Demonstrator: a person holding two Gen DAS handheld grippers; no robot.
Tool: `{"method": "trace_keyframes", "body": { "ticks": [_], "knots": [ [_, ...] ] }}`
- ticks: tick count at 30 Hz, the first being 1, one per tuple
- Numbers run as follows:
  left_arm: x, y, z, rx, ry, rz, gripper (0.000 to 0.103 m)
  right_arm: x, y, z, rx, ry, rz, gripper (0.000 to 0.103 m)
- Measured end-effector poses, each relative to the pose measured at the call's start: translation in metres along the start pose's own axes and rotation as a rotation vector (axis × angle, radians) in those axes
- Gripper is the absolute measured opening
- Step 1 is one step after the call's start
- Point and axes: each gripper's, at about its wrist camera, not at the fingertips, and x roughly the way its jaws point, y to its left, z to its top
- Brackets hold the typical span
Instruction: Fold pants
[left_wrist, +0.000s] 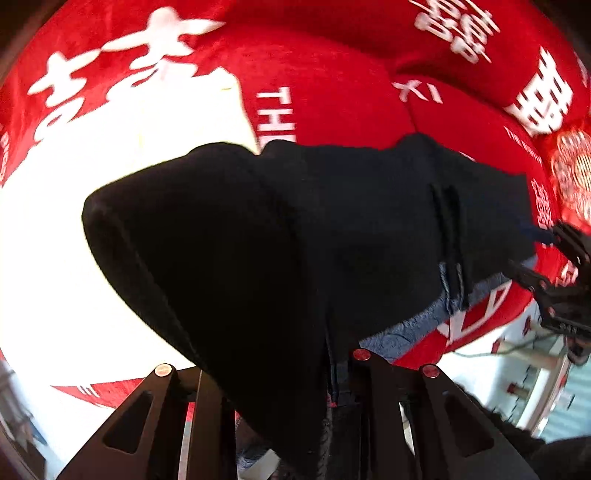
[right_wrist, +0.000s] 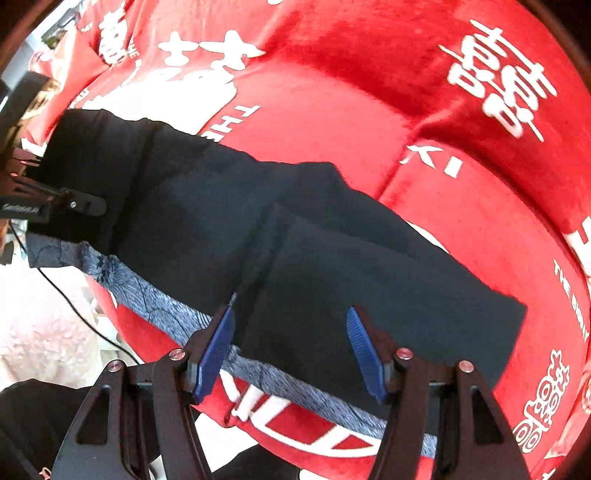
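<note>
One pair of pants (right_wrist: 280, 236), dark navy to black, matte knit, lies lengthwise across a red plush blanket (right_wrist: 332, 92) with a velvety nap and large white printed characters and Latin letters. Along the near edge of the pants a strip of blue-grey heathered lining (right_wrist: 155, 299) shows, its texture mottled and finer than the outer cloth. A seam or drawstring line runs across the middle of the fabric.

Left tool (left_wrist: 336, 373): fingers pressed together, pinching a fold of the pants (left_wrist: 258, 240); the cloth rises from the grip in a rounded, hood-like bulge that hides the pads. In the right wrist view this tool (right_wrist: 88, 205) sits at the far end of the garment, on the dark cloth.

Right tool (right_wrist: 291, 343): spread, two blue ribbed pads (right_wrist: 218, 347) apart over the near edge of the pants, nothing between them pressed. It shows at the frame edge in the left wrist view (left_wrist: 554, 258), blurred.

A black cable (right_wrist: 74, 310) trails over pale floor beside the blanket.

Count: one garment, one blanket, two tools.
</note>
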Motion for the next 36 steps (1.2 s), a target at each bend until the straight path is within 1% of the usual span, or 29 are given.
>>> {"method": "trace_keyframes", "body": {
  "ticks": [1,3,5,7,8,12,16,19,20,22,24,25,26,27,28,29,30,31,32,34,36],
  "knots": [
    [0.000,0.002,0.000,-0.020,0.003,-0.004,0.024,0.002,0.000,0.000,0.003,-0.007,0.002,0.067],
    [-0.004,-0.003,0.000,-0.030,-0.007,0.020,0.024,0.002,0.001,-0.002,-0.002,-0.018,0.005,0.067],
    [-0.003,-0.025,-0.001,-0.013,-0.016,0.067,0.023,0.004,0.002,-0.004,-0.008,-0.025,0.006,0.067],
    [-0.007,-0.038,-0.003,-0.019,-0.025,0.094,0.023,0.005,0.001,-0.007,-0.002,-0.025,0.010,0.067],
    [-0.009,-0.039,-0.004,-0.033,-0.031,0.091,0.023,0.004,-0.001,-0.010,0.005,-0.027,0.008,0.067],
    [-0.032,-0.064,-0.006,-0.072,-0.078,0.069,0.023,-0.002,-0.011,-0.020,0.026,-0.027,-0.001,0.067],
    [-0.050,-0.094,-0.004,-0.039,-0.092,0.045,0.023,-0.009,-0.028,-0.027,0.030,-0.048,-0.006,0.067],
    [-0.052,-0.118,0.001,-0.003,-0.090,0.035,0.023,-0.008,-0.042,-0.029,0.033,-0.078,-0.024,0.066],
    [-0.051,-0.128,0.003,0.009,-0.089,0.029,0.023,-0.005,-0.047,-0.030,0.032,-0.086,-0.019,0.058],
    [-0.047,-0.141,0.007,0.022,-0.085,0.023,0.023,0.006,-0.051,-0.029,0.020,-0.088,0.000,0.050],
    [-0.044,-0.151,0.012,0.039,-0.077,0.022,0.023,0.025,-0.047,-0.028,-0.022,-0.076,0.008,0.050],
    [-0.042,-0.157,0.014,0.047,-0.073,0.025,0.023,0.043,-0.043,-0.030,-0.059,-0.027,0.002,0.050],
    [-0.044,-0.165,0.024,0.049,-0.068,0.026,0.023,0.056,-0.041,-0.032,-0.085,0.010,-0.013,0.050],
    [-0.043,-0.171,0.029,0.052,-0.066,0.022,0.023,0.057,-0.037,-0.034,-0.135,-0.021,-0.030,0.050],
    [-0.042,-0.178,0.032,0.057,-0.067,0.018,0.023,0.055,-0.037,-0.033,-0.150,-0.025,-0.023,0.050],
    [-0.042,-0.184,0.034,0.065,-0.069,0.016,0.023,0.052,-0.039,-0.030,-0.141,-0.015,-0.010,0.050],
    [-0.042,-0.189,0.034,0.072,-0.069,0.014,0.023,0.045,-0.042,-0.030,-0.123,-0.029,0.001,0.050],
    [-0.040,-0.196,0.036,0.079,-0.067,0.011,0.023,0.031,-0.049,-0.031,-0.106,-0.079,-0.009,0.050],
    [-0.038,-0.202,0.036,0.088,-0.065,0.009,0.023,0.024,-0.053,-0.034,-0.100,-0.099,-0.020,0.050],
    [-0.034,-0.221,0.036,0.110,-0.058,0.007,0.023,0.014,-0.064,-0.042,-0.085,-0.111,-0.047,0.050],
    [-0.025,-0.236,0.042,0.118,-0.050,0.000,0.023,0.008,-0.075,-0.053,-0.077,-0.116,-0.067,0.050]
  ]
}}
